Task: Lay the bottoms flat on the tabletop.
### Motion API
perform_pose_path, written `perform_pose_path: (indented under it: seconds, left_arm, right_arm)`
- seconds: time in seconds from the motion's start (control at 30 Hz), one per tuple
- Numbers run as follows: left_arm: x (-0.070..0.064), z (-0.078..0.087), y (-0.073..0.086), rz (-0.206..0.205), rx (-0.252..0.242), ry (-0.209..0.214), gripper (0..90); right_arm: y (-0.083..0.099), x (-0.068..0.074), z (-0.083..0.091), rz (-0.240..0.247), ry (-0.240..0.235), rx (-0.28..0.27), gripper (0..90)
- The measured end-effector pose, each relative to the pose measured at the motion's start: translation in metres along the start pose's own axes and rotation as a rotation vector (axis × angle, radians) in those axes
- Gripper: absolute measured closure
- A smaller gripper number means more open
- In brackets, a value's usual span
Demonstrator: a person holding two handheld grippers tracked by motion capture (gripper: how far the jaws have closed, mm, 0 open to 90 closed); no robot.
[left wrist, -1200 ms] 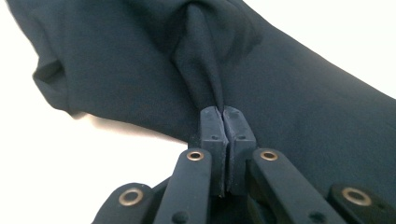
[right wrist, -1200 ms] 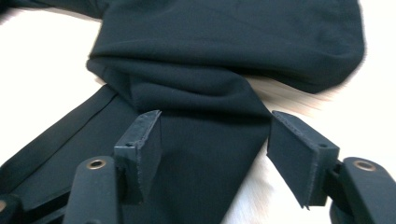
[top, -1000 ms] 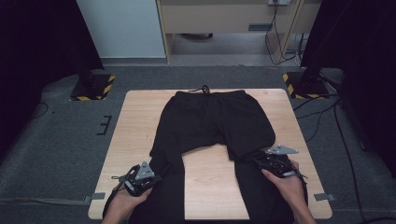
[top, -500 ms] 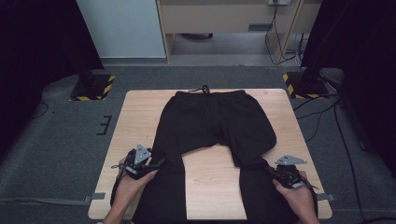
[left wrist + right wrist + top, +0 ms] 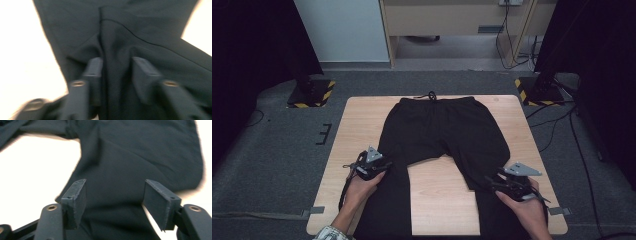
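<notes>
The black trousers (image 5: pixel 439 135) lie flat on the table (image 5: pixel 362 120), with the waistband and its drawstring at the far edge and the two legs running toward the near edge, where they seem to hang over it. The left tool (image 5: pixel 371 167) sits on the outer side of the left leg; in the left gripper view its jaws stand a little apart with a raised fold of cloth (image 5: pixel 113 57) between them, but the picture is blurred and I cannot tell if they already pinch it. The right tool (image 5: pixel 513 184) is at the near right, over the right leg. In the right gripper view its jaws are spread wide above the cloth and hold nothing.

The work in hand looks like arranging or folding the trousers, and I see some risks:

- The left tool may take only the top layer of the leg. Then the lower layer stays behind and the leg twists when it is pulled.
- The right tool is open near the hem side of the leg. If it closes too close to the edge, the thin cloth can slip out.
- If one hand pulls before the other has a grip, the whole garment may slide sideways and the smooth upper part may wrinkle.
- The hanging legs add weight, so the trousers could slide off the near edge.
</notes>
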State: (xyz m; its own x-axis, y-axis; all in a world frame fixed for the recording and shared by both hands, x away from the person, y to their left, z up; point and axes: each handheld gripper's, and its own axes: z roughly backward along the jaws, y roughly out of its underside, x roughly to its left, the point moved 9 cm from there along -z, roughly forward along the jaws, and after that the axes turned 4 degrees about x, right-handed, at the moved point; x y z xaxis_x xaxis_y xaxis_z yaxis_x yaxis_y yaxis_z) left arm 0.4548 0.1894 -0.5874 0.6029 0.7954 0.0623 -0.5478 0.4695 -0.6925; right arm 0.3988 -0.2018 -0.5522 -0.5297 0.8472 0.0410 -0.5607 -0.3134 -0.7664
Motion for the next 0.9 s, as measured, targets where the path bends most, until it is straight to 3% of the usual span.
perform_pose_path:
  seconds: [0.03,0.13,0.27,0.43,0.5,0.57,0.63,0.7,0.9]
  left_arm:
    - [-0.002,0.002,0.000,-0.006,0.000,0.008,73.7]
    - [-0.009,0.010,0.000,0.005,-0.011,0.041,81.4]
    - [-0.018,0.016,0.003,0.006,-0.007,0.068,83.3]
    - [-0.030,0.022,0.007,0.002,-0.006,0.110,81.5]
    - [-0.033,0.024,0.006,0.007,-0.017,0.117,78.2]
    - [-0.035,0.024,0.006,0.011,-0.027,0.122,75.8]
    - [-0.034,0.022,0.005,0.009,-0.035,0.110,69.8]
    - [-0.031,0.019,0.004,0.022,-0.044,0.087,54.6]
    - [-0.024,0.017,0.004,0.018,-0.061,0.045,34.9]
  right_arm:
    - [-0.003,0.004,-0.007,0.010,-0.011,-0.002,33.8]
    - [-0.005,0.016,-0.024,0.031,-0.040,0.024,33.2]
    - [-0.009,0.024,-0.042,0.039,-0.046,0.052,35.8]
    - [-0.008,0.020,-0.057,0.048,-0.027,0.105,67.3]
    - [-0.010,0.015,-0.059,0.049,-0.023,0.106,80.4]
    - [-0.011,0.011,-0.059,0.039,-0.029,0.109,87.7]
    - [-0.012,0.007,-0.058,0.031,-0.029,0.107,89.2]
    - [-0.012,0.005,-0.056,0.029,-0.031,0.110,89.3]
    - [-0.007,0.000,-0.045,0.033,-0.036,0.117,89.4]
